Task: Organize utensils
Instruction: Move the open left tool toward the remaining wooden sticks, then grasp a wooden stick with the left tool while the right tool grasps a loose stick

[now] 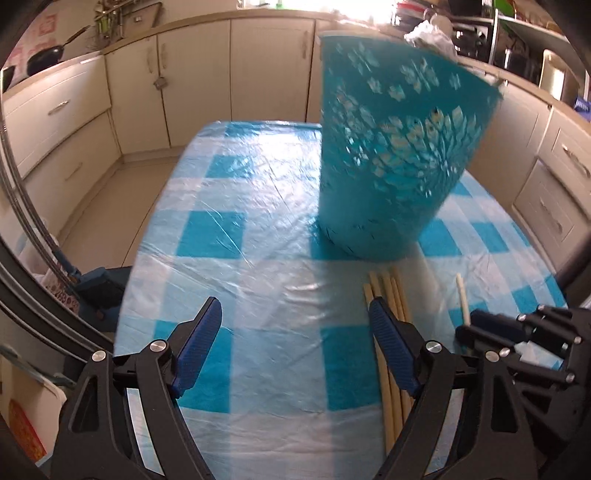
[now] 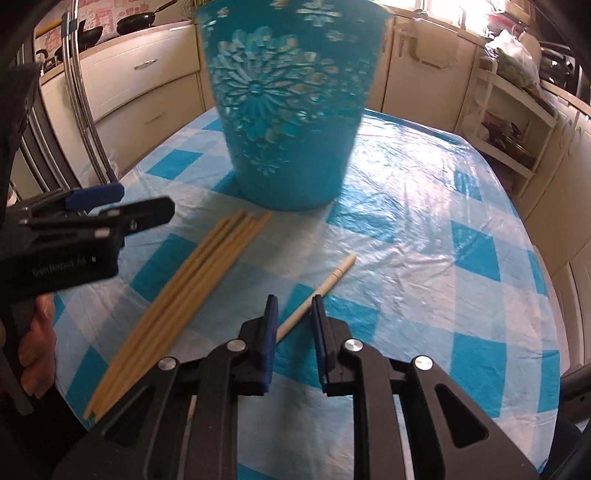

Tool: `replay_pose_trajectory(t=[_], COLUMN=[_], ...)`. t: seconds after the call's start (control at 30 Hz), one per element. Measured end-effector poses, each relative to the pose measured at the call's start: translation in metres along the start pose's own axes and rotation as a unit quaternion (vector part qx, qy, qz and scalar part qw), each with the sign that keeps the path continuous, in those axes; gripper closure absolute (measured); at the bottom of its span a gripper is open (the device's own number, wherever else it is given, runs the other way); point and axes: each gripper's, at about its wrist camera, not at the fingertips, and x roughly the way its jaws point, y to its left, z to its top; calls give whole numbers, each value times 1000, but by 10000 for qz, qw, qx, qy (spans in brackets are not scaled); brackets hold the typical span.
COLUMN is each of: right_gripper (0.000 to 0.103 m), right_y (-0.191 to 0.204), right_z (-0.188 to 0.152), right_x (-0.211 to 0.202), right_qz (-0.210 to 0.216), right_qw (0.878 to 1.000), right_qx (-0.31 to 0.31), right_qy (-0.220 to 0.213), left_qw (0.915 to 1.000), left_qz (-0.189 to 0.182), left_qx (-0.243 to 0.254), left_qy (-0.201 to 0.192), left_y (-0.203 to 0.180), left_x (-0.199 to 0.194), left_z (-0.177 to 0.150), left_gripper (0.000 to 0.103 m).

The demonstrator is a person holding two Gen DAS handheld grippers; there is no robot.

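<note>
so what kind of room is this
Most likely a home kitchen. Cream cabinets with drawers run around the walls, frying pans sit on the counter, and a table with a blue-checked plastic cloth carries a teal cut-out basket and a bundle of chopsticks.

A bundle of tan chopsticks (image 2: pixel 177 291) lies flat before the upright teal basket (image 2: pixel 288 107); one pale chopstick (image 2: pixel 325 284) lies just beside it.

One teal basket (image 2: pixel 291 110); perhaps five tan chopsticks (image 2: pixel 184 295); one white chopstick (image 2: pixel 325 282).
</note>
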Motion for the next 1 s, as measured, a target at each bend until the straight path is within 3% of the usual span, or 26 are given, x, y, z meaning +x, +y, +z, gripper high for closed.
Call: replay_pose_trajectory(t=[0.43,0.67,0.73,0.83,0.93,1.0], right_gripper=[84,84,84,85,93,94], right_y=[-33,-46,-45,-36,-27,-28], right_z=[-6,-4,4,13,19,22], right_x=[-8,-6,0,7,9,6], right_qz=[356,288,226,369,567,598], right_qw=[9968,9955,9966,9984,9984,9981], right_qx=[702,887,782,417,-69,-135], right_qy=[-157,-184,-158,-95,9,32], left_qw=[9970,9966,9963,9961,9953,9953], left_qz=[220,310,308,59,-153,-257], left_qx=[528,467,562,612,676,598], left_qy=[515,606,576,639,672,720], left_y=[-24,-23,-27,-33,-35,-31], left_x=[16,18,16,15,15,16], left_z=[0,-1,-1,2,5,7], left_gripper=[25,26,31,58,82,88])
